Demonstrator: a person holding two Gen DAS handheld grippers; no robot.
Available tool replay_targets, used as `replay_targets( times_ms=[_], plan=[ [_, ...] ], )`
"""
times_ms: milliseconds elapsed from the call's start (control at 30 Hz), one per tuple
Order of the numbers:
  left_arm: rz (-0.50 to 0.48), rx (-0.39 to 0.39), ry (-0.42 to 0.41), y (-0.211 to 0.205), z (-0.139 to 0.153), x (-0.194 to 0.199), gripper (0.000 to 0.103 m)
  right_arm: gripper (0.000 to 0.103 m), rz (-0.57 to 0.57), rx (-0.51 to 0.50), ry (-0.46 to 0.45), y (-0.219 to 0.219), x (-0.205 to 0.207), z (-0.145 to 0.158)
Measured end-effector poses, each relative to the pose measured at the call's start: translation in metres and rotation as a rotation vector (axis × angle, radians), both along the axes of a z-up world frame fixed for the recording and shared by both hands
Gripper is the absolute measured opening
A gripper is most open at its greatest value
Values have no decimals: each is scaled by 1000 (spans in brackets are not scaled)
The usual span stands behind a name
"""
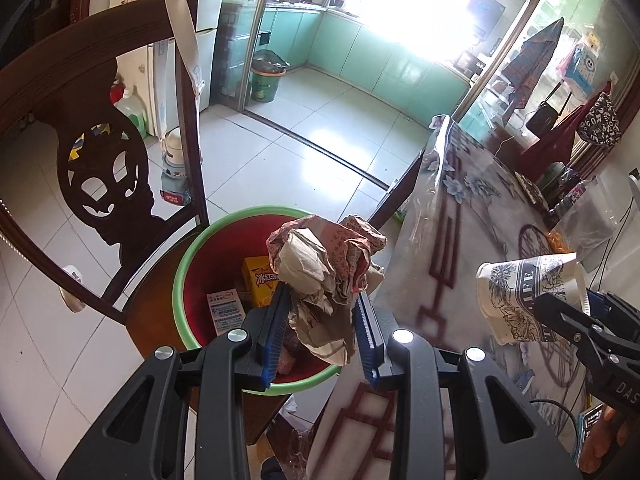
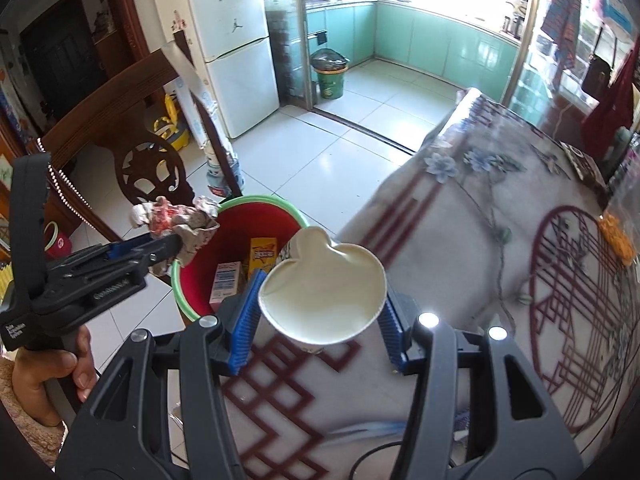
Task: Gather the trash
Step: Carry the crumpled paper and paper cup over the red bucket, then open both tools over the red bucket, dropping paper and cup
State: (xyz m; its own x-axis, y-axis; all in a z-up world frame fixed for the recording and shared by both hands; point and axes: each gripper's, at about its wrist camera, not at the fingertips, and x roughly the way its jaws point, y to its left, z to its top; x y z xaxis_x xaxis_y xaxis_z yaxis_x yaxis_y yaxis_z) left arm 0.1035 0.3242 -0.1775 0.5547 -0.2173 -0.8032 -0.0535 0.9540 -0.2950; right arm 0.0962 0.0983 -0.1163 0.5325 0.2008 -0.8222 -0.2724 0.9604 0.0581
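Note:
My left gripper [image 1: 322,300] is shut on a crumpled wad of brown and red printed paper [image 1: 328,264], held right above the red bin with a green rim [image 1: 188,276]. Inside the bin lie a yellow box [image 1: 260,276] and a small white and blue box [image 1: 226,308]. My right gripper [image 2: 320,312] is shut on a squashed paper cup [image 2: 324,296], white inside, hanging over the table's edge just right of the bin [image 2: 236,236]. In the left wrist view the cup [image 1: 520,292] shows its black floral print. The right wrist view shows the left gripper [image 2: 172,244] holding the paper wad [image 2: 176,220].
A dark carved wooden chair [image 1: 100,160] stands left of the bin, which rests on its seat. The table with a flowered cloth under clear plastic [image 2: 500,240] fills the right. A second green bin [image 2: 330,76] stands by the kitchen doorway, next to a white fridge [image 2: 236,40]. White floor tiles lie beyond.

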Motion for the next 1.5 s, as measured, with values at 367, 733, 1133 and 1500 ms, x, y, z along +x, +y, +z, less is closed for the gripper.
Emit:
replay_targets(
  times_ms=[367,733,1133,1500],
  plan=[
    [24,-2,86,14,-28,11,30,52,65,0,45,34,19,-13],
    [33,13,135,25,-41,17,31,52,122,-7,77,57,33,-24],
    [27,42,159,23,-49,29,32,52,154,21,94,66,49,-32],
    [44,90,215,26,-65,38,40,56,172,14,115,75,58,-39]
  ],
)
